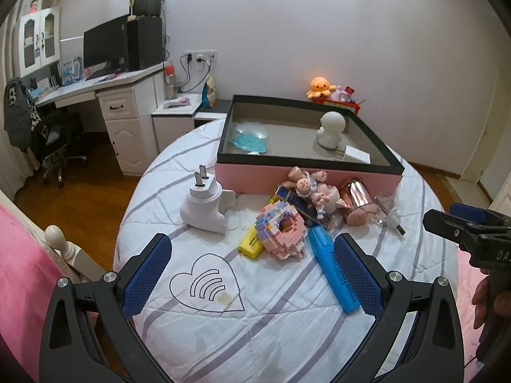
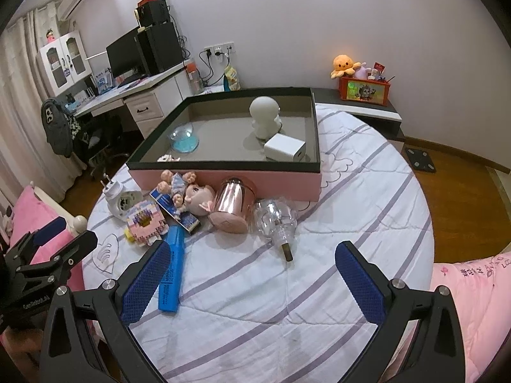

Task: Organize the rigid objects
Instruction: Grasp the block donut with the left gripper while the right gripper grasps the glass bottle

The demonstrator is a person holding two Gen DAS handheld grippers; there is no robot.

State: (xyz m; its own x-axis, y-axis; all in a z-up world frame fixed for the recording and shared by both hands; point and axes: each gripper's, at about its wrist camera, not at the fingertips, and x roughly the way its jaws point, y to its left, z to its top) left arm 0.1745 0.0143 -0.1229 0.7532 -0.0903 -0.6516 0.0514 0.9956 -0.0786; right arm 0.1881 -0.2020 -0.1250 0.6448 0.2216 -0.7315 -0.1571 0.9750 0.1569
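On the round quilt-covered table (image 1: 255, 335), loose items lie in front of a pink box with a black rim (image 1: 306, 177): a white plug light (image 1: 204, 207), a pink block ring (image 1: 281, 229), a yellow piece (image 1: 250, 244), a blue highlighter (image 1: 333, 271), a doll (image 1: 311, 191), a rose-gold cup (image 1: 357, 204) and a clear glass bottle (image 2: 278, 220). My left gripper (image 1: 252, 274) hangs open above the cloth, its right pad beside the highlighter. My right gripper (image 2: 254, 281) is open and empty, just short of the bottle.
The box (image 2: 223, 162) holds a white figure (image 2: 265, 118), a white cube charger (image 2: 284, 151) and a clear blue dome (image 2: 184, 138). A desk with a monitor (image 1: 105, 44) stands far left. Pink bedding (image 2: 472, 303) lies at the right, and a bedpost (image 1: 56, 234) at the left.
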